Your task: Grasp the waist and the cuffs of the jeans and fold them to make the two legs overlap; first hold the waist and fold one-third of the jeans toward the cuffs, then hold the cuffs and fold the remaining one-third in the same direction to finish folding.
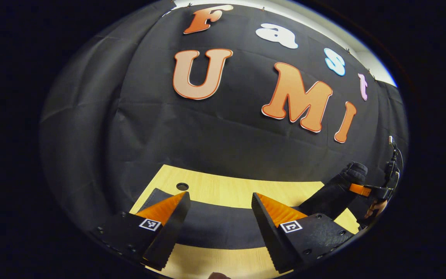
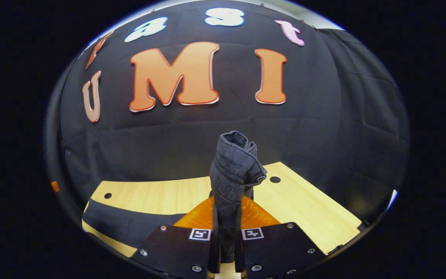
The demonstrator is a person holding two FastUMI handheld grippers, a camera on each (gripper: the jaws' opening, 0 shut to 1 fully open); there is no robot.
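Closely pinched between the fingers of the right gripper (image 2: pixel 227 221), a bunched fold of the jeans (image 2: pixel 234 166) is held upright, left gripper (image 1: pixel 219 217) fingers spread apart, the rest of the jeans spread flat on the wooden surface (image 1: pixel 223 190) just beyond them.

- The jeans (image 2: pixel 232 174) are dark — near-black denim with a fine woven grain.
- In the right gripper view one end is bunched into a thick upright roll, its top edge curled over and rising above the table (image 2: pixel 308 209).
- That bunched end is pinched between the two fingers of the right gripper (image 2: pixel 227 226), which press on it from both sides.
- The rest of the jeans (image 1: pixel 215 224) lies flat on the table as a long dark band — in the left gripper view it stretches across the light wood toward the raised end at the right.
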